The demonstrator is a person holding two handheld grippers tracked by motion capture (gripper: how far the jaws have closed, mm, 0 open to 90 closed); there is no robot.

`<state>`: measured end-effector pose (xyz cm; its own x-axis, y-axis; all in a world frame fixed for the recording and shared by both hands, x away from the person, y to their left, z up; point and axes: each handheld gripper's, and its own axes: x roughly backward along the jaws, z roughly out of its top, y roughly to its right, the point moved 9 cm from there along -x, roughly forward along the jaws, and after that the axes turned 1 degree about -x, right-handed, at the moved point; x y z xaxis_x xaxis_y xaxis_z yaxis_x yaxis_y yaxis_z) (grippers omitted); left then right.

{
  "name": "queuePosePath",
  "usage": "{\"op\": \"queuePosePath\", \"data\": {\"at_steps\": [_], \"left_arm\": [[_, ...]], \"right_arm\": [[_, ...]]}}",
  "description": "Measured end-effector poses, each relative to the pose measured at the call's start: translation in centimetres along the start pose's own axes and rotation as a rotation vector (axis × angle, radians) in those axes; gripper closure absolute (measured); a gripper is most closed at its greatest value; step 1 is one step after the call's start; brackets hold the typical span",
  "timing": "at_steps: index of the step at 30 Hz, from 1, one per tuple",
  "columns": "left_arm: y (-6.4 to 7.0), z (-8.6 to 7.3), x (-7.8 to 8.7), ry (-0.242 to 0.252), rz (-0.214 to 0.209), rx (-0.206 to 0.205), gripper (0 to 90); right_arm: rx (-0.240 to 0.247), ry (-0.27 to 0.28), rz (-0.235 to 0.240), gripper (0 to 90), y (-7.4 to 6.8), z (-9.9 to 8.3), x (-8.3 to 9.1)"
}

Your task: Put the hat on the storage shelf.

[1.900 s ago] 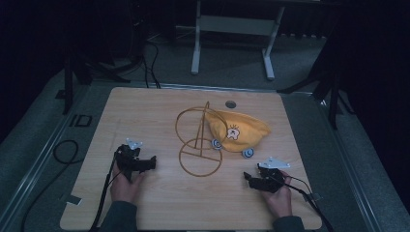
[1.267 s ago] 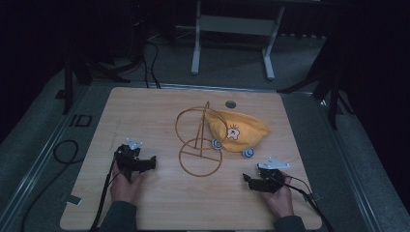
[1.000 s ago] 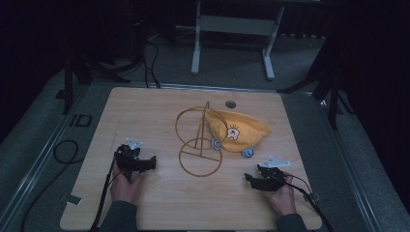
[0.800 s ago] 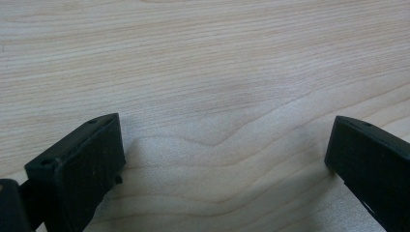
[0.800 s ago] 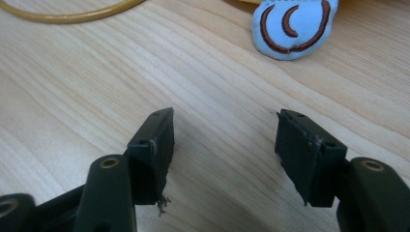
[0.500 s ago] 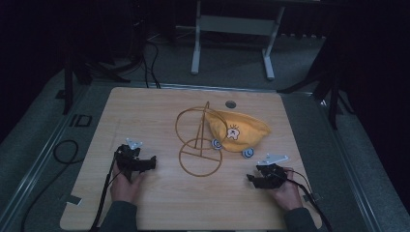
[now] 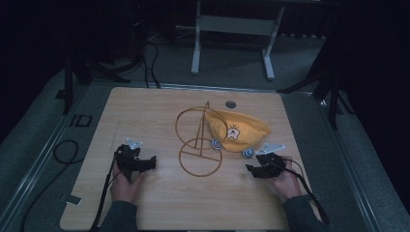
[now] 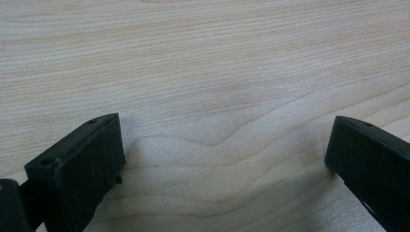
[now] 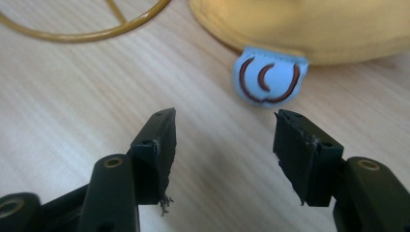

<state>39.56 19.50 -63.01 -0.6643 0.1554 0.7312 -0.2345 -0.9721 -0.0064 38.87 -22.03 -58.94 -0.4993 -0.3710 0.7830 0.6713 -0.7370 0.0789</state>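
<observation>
Yellow children's hat (image 7: 240, 132) flat on wooden table (image 7: 145, 111), right of gold wire hat stand (image 7: 199, 143), crown edge touching stand's upper ring. Pale blue ear tab (image 9: 267, 75) at hat's near brim, just ahead of right gripper (image 7: 257, 169); jaws spread, nothing between, not touching tab. Second tab (image 7: 216, 144) beside stand's lower ring. Left gripper (image 7: 145, 163) well left of stand, low over bare wood, jaws spread wide, empty.

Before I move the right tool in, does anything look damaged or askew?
Yes: the right tool has frayed pad edges, with threads hanging off the left pad. The yellow hat lies slumped against the wire stand, not hung on it.
</observation>
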Motion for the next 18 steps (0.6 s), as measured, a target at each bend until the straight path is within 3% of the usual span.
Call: {"op": "queuePosePath", "data": {"at_steps": [18], "left_arm": [[0.0, 0.0, 0.0, 0.001, 0.000, 0.001, 0.4]], "right_arm": [[-0.083, -0.015, -0.043, 36.2, 1.7, 1.6, -2.8]]}}
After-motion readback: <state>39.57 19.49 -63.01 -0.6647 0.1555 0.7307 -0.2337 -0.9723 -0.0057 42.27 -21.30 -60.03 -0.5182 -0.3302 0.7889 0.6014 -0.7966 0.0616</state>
